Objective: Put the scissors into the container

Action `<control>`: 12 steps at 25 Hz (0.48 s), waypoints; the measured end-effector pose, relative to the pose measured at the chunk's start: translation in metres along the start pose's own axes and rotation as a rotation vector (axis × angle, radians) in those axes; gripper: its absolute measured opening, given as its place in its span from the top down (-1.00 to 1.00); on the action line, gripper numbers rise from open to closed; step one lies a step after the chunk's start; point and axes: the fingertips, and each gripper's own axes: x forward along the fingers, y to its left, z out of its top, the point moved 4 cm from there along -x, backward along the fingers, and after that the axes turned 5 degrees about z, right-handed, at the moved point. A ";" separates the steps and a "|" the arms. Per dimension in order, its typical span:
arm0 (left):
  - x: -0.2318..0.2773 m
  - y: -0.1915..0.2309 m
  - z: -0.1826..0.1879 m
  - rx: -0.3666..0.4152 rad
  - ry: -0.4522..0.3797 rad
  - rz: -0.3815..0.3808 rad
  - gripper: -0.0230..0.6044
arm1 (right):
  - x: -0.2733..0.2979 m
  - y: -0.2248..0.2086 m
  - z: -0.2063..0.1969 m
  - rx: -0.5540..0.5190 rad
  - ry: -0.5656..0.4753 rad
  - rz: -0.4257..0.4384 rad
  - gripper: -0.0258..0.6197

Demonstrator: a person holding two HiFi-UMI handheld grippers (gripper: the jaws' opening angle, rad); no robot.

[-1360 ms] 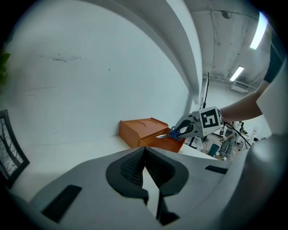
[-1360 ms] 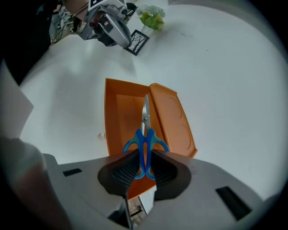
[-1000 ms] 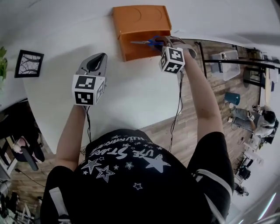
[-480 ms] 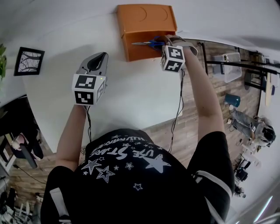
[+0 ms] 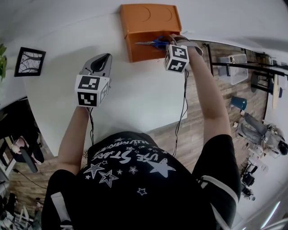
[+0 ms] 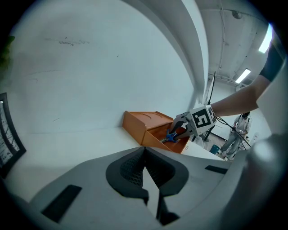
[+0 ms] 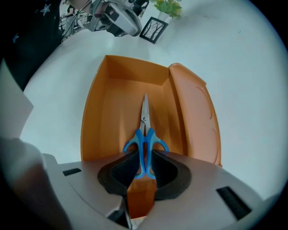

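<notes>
An orange container [image 5: 139, 49] stands at the table's far edge, its lid [image 5: 150, 15] folded back behind it. Blue-handled scissors [image 5: 153, 43] hang over its open tray, blades pointing left. My right gripper [image 5: 170, 41] is shut on the handles. In the right gripper view the scissors [image 7: 145, 139] sit between the pads, the blades reaching over the container [image 7: 112, 112] floor, with the lid [image 7: 195, 117] at the right. My left gripper [image 5: 102, 57] rests low over the white table [image 5: 135, 99], shut with nothing in it. From the left gripper [image 6: 144, 150] view, the container [image 6: 144, 128] and scissors [image 6: 171, 136] show far off.
A framed black-and-white picture [image 5: 29, 65] lies at the table's left, a small green plant [image 7: 168, 6] beside it. Cables [image 5: 183, 103] hang from both grippers over the table's near edge. Wooden floor, racks and a seated person [image 5: 265, 134] lie to the right.
Almost nothing: my right gripper keeps the scissors over the container's tray, nudged slightly farther in. The left gripper has stayed in place.
</notes>
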 end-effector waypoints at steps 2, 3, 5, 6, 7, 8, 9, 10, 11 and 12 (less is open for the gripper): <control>-0.001 -0.001 0.000 -0.001 0.000 -0.002 0.87 | 0.000 -0.002 -0.001 0.008 0.005 -0.023 0.61; -0.001 -0.002 0.001 -0.002 0.001 -0.003 0.87 | -0.001 -0.003 0.000 0.008 0.007 -0.032 0.61; -0.004 -0.004 0.001 -0.005 0.000 -0.006 0.87 | -0.005 -0.003 0.004 0.007 0.003 -0.038 0.61; -0.005 -0.004 0.001 -0.008 -0.001 -0.007 0.87 | -0.006 -0.003 0.006 0.008 0.003 -0.037 0.61; -0.007 -0.004 0.002 -0.011 -0.001 -0.009 0.87 | -0.008 -0.002 0.007 0.011 0.005 -0.034 0.60; -0.008 -0.004 0.002 -0.014 -0.002 -0.010 0.87 | -0.009 -0.001 0.008 0.015 0.009 -0.031 0.57; -0.010 -0.004 0.002 -0.017 -0.004 -0.012 0.87 | -0.010 0.000 0.008 0.019 0.013 -0.026 0.54; -0.011 -0.003 0.002 -0.020 -0.005 -0.012 0.87 | -0.011 0.001 0.008 0.024 0.017 -0.023 0.52; -0.012 -0.003 0.002 -0.021 -0.006 -0.013 0.87 | -0.012 0.001 0.008 0.028 0.020 -0.022 0.51; -0.013 -0.003 0.002 -0.022 -0.007 -0.013 0.87 | -0.013 0.001 0.008 0.032 0.022 -0.024 0.50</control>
